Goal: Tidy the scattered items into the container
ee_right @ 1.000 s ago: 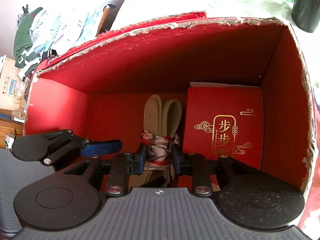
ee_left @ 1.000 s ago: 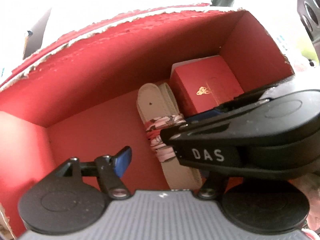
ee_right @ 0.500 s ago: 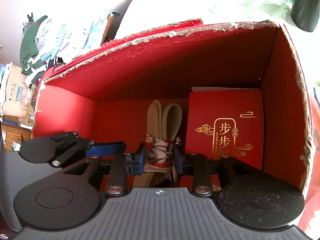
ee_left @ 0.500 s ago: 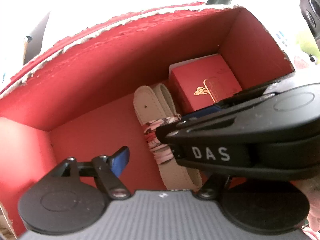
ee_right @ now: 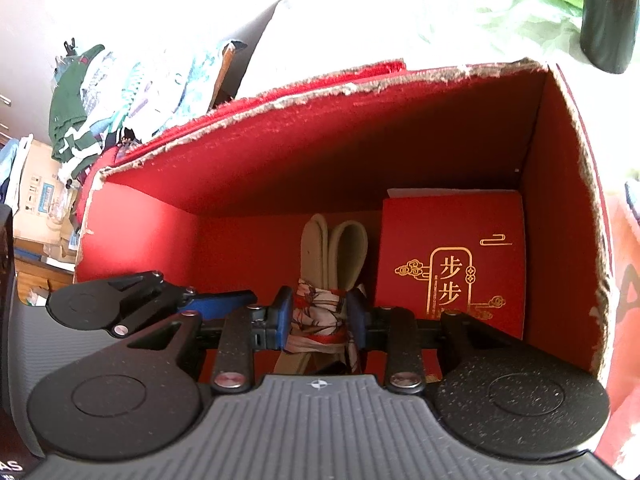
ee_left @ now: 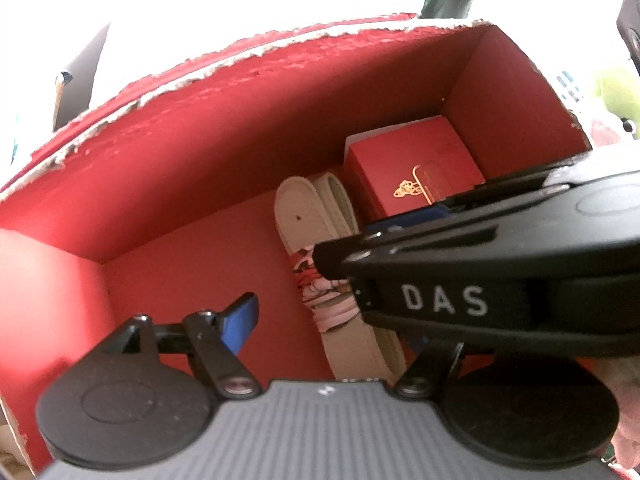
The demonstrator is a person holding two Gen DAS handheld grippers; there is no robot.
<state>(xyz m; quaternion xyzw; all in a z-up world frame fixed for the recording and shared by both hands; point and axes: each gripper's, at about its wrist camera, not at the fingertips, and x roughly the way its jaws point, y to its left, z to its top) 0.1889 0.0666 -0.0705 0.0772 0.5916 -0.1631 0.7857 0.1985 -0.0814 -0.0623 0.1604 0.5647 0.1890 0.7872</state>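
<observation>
Both claws reach down into the red box [ee_right: 340,152], whose top edges are torn and show white card.

Right claw [ee_right: 318,316]: its blue pads [ee_right: 285,316] stand on either side of the folded beige belt [ee_right: 334,248], at the patterned scarf [ee_right: 318,312] wrapped round the belt's middle. The pads sit against the scarf on both sides. The jaws have just been opening slightly, with the bundle between them; whether the pads are pressing or merely touching cannot be told from these views. The belt bundle lies on the box floor, its looped end toward the far wall, just beside a small red carton [ee_right: 452,256] with gold lettering that occupies the far right corner.

Left claw [ee_left: 340,320]: the jaws stand well apart and have just been opening. One blue pad [ee_left: 240,320] is visible over bare box floor, holding nothing. The other finger is hidden behind the black body of the right claw [ee_left: 480,280], which crosses the left wrist view and carries the letters "DAS". The belt [ee_left: 316,212] passes beneath that body, with the scarf [ee_left: 324,296] partly covered by it.

Outside the box: a dark bottle [ee_right: 608,16] beyond the far right corner, and a heap of clothing [ee_right: 100,100] to the left.
</observation>
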